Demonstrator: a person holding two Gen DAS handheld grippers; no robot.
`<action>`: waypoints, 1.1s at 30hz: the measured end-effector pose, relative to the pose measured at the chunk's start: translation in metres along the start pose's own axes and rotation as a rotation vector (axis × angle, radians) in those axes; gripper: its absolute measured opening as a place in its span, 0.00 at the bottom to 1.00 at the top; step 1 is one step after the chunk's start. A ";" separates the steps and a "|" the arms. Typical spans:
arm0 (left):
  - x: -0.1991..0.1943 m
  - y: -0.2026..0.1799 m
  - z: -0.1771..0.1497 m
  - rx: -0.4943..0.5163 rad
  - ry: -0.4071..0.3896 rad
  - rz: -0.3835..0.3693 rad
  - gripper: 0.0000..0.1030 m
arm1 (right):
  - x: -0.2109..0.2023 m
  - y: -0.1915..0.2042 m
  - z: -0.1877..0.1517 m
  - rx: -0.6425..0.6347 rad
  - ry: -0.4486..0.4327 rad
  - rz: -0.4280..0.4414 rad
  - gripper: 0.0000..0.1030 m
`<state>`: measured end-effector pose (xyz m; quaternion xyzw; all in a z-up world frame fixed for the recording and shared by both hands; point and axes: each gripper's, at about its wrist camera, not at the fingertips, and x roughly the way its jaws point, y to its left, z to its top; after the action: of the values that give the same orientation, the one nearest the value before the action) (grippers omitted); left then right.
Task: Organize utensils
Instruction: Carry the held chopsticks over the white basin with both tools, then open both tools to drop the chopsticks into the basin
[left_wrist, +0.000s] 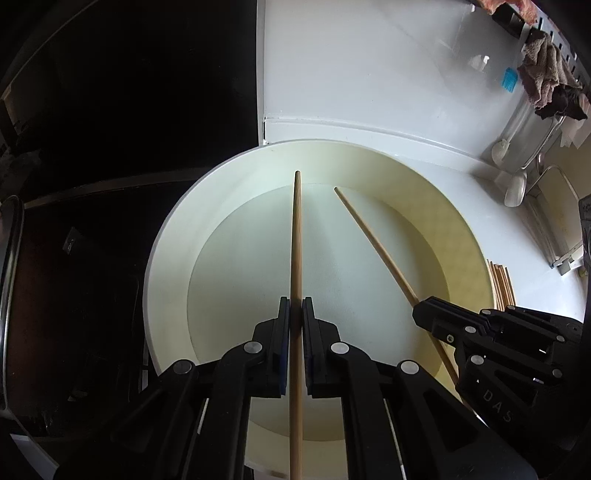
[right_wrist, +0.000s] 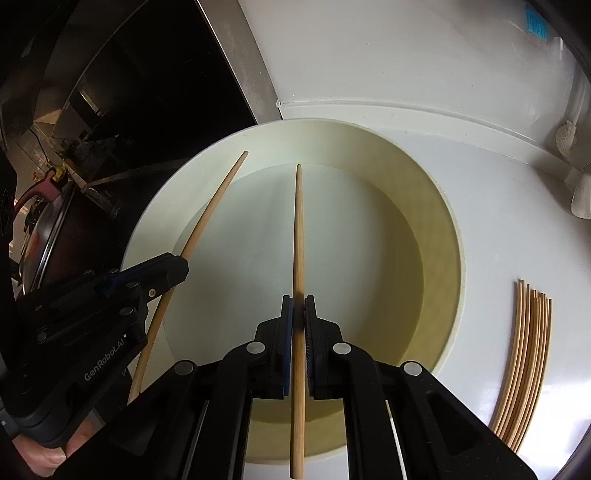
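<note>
My left gripper (left_wrist: 296, 308) is shut on a wooden chopstick (left_wrist: 296, 240) that points forward over a large round cream basin (left_wrist: 166, 236). Seen to its right, my right gripper (left_wrist: 424, 310) is shut on a second chopstick (left_wrist: 373, 243), also above the basin. In the right wrist view the right gripper (right_wrist: 298, 306) clamps its chopstick (right_wrist: 299, 229) at mid length, and the left gripper (right_wrist: 177, 264) holds the other chopstick (right_wrist: 210, 206) at the left. The basin (right_wrist: 447, 229) looks empty inside. A bundle of several chopsticks (right_wrist: 528, 354) lies on the white counter, right of the basin.
A dark stove area with a pot and its lid (right_wrist: 48, 236) lies left of the basin. White backsplash rises behind. At far right are a brown cloth (left_wrist: 546, 74), white ladles (left_wrist: 515, 184) and a wire rack (left_wrist: 554, 221). A hand (right_wrist: 44, 454) grips the left tool.
</note>
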<state>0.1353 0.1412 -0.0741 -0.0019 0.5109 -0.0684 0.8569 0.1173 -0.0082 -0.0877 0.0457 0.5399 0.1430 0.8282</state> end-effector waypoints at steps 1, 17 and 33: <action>0.005 0.001 0.000 0.000 0.013 0.000 0.07 | 0.005 0.000 0.002 0.003 0.012 -0.008 0.06; 0.036 0.015 0.005 0.010 0.073 0.027 0.11 | 0.033 -0.010 0.010 0.041 0.090 -0.061 0.07; -0.036 0.038 -0.011 -0.070 -0.070 0.068 0.80 | -0.034 -0.001 -0.029 0.012 -0.041 -0.108 0.35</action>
<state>0.1135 0.1840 -0.0506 -0.0169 0.4827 -0.0213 0.8754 0.0783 -0.0213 -0.0704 0.0245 0.5255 0.0939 0.8452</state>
